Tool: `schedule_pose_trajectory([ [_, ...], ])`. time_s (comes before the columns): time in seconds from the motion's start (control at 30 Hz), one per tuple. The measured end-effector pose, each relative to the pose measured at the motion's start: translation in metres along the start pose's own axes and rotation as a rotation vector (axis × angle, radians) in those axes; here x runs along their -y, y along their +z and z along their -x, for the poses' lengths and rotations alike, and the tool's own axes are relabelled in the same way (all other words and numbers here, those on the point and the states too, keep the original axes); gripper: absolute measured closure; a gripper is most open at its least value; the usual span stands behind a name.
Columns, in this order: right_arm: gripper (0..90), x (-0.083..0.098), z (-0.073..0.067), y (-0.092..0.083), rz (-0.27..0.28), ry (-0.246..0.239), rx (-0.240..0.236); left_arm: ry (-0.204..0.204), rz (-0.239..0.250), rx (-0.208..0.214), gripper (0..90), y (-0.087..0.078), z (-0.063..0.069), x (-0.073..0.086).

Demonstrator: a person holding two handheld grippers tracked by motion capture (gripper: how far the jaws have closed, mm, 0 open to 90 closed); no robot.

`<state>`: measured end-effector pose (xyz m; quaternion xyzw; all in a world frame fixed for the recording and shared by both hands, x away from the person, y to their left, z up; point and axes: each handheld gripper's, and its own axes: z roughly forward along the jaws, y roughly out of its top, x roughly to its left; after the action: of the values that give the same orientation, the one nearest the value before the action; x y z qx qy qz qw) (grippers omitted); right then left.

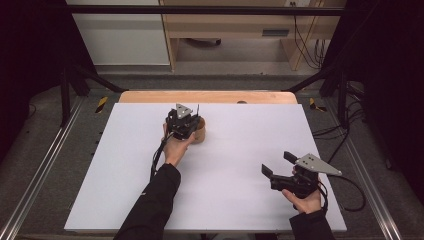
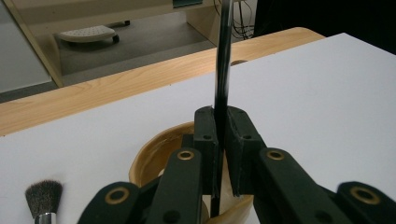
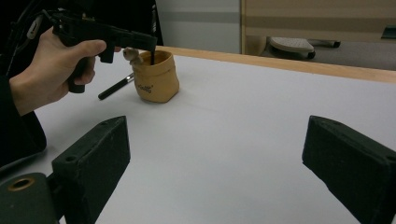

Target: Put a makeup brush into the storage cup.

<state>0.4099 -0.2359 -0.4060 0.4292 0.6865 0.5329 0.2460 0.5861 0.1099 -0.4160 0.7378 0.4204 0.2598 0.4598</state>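
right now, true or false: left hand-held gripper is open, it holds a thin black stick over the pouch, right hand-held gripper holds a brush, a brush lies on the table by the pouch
1. The left hand-held gripper is open. False: it is shut on a thin black stick.
2. The stick hangs over the tan pouch. True.
3. The right hand-held gripper holds a brush. False: it is open with nothing between its jaws.
4. A brush lies on the table beside the pouch. True.
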Motion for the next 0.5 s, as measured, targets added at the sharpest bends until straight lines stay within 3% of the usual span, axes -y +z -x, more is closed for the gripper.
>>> schedule_pose_trajectory([
  [0.23, 8.1, 0.0, -0.001, 0.001, -0.003, -0.001, -0.001, -0.009, 0.022, 0.01, 73.2, -0.012, 0.001, -0.002],
  [0.5, 8.1, -0.001, 0.0, -0.001, 0.004, -0.004, 0.0, -0.015, 0.052, 0.038, 62.9, -0.043, -0.006, -0.005],
])
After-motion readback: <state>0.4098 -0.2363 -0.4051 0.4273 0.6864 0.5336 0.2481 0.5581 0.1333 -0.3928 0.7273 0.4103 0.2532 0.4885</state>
